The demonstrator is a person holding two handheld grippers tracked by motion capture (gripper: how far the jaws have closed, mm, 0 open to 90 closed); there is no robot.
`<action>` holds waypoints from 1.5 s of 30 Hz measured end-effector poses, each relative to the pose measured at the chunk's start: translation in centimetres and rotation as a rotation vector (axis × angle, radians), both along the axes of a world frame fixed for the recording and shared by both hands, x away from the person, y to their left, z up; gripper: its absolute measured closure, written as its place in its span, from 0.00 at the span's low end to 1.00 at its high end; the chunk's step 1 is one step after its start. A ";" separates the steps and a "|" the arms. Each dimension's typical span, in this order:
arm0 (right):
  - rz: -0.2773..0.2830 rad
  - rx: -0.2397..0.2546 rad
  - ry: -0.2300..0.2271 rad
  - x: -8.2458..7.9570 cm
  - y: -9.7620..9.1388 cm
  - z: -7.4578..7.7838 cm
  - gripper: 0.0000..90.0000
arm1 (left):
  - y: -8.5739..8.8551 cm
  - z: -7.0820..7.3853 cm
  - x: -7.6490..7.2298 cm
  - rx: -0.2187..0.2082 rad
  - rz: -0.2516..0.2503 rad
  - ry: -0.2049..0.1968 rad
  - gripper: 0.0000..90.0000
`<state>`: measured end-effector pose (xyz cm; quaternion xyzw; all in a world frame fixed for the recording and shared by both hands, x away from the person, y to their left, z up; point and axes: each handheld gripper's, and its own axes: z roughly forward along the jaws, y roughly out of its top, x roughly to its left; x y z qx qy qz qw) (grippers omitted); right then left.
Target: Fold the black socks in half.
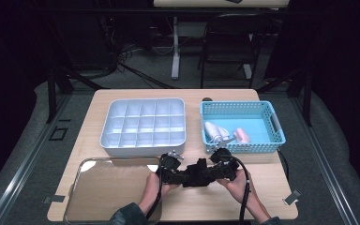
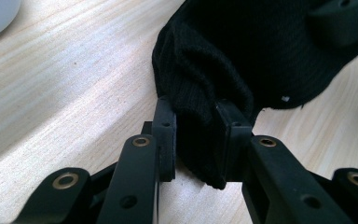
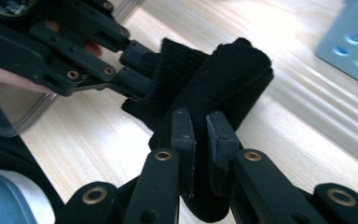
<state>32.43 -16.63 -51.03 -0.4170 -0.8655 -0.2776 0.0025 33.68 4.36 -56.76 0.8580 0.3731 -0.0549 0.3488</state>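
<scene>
A black knitted sock (image 1: 198, 171) is being pinched by the left gripper (image 2: 196, 135) and right gripper (image 3: 200, 135); beyond it, pale rolled socks (image 1: 215, 131) are being held in the blue perforated plastic basket (image 1: 277, 129).

Low in the frame's centre, left gripper (image 1: 183, 174) and right gripper (image 1: 211, 169) face each other, fingers apparently clamped shut.

Right gripper (image 3: 199, 128) clamped tight on a folded black knit sock (image 3: 223, 84), just above the wooden table (image 3: 307, 121). Left gripper (image 3: 137, 70) pinches the sock's far end from upper left. Blue basket (image 3: 354, 42) corner at top right.
</scene>
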 end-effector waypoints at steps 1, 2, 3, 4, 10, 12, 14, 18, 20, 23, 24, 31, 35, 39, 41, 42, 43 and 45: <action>0.014 -0.004 -0.007 0.0 0.1 -0.1 0.93 | 0.0 0.0 0.1 0.002 0.000 0.002 0.81; 0.016 -0.004 -0.008 0.0 0.3 -0.1 0.93 | 0.0 0.0 0.1 0.001 -0.004 0.003 0.81; 0.022 -0.004 -0.001 0.0 0.5 -0.1 0.93 | 0.0 0.0 0.2 0.000 -0.009 0.005 0.81; 0.031 -0.002 -0.007 0.0 0.6 -0.2 0.93 | 0.0 0.0 0.2 0.004 -0.009 0.006 0.81; 0.071 -0.014 -0.004 -0.1 1.9 -0.7 0.93 | 0.1 -0.1 0.6 -0.006 -0.017 0.025 0.81; 0.072 -0.013 -0.001 -0.2 2.2 -1.1 0.93 | 0.1 -0.1 1.0 -0.010 -0.027 0.043 0.81; 0.080 -0.037 -0.002 -0.1 2.4 -1.3 0.93 | 0.2 -0.2 1.2 -0.020 -0.025 0.059 0.81; 0.073 -0.018 0.000 0.0 2.3 -1.6 0.93 | 0.1 -0.1 1.2 -0.001 -0.029 0.055 0.78; 0.076 -0.019 -0.001 0.0 2.3 -1.8 0.93 | 0.2 -0.1 1.3 0.003 -0.024 0.063 0.74; 0.078 -0.026 -0.003 0.0 2.2 -1.9 0.93 | 0.4 0.1 1.4 0.019 -0.019 0.068 0.67; 0.076 -0.021 -0.005 0.0 2.3 -2.0 0.93 | 0.5 0.2 1.4 0.027 -0.016 0.066 0.64; 0.076 -0.041 -0.016 -0.2 2.6 -2.2 0.93 | 1.2 1.8 1.3 -0.007 0.013 0.037 0.51; 0.076 -0.058 -0.019 -0.3 2.9 -2.3 0.92 | 0.8 2.6 1.4 -0.032 0.027 0.003 0.47; 0.063 -0.050 -0.023 -0.4 3.1 -2.5 0.92 | 0.0 2.5 1.9 -0.053 0.044 0.008 0.46; 0.054 -0.042 -0.028 -0.6 3.3 -2.7 0.92 | -0.3 2.4 2.1 -0.053 0.041 0.004 0.46; 0.053 -0.045 -0.028 -0.6 3.3 -2.7 0.92 | -0.5 2.4 2.2 -0.041 0.044 0.001 0.47; 0.051 -0.045 -0.027 -0.6 3.3 -2.7 0.92 | -0.6 2.3 2.2 -0.032 0.044 0.001 0.47; 0.051 -0.041 -0.020 -0.5 3.2 -2.7 0.91 | -0.8 2.0 2.2 -0.011 0.046 0.001 0.49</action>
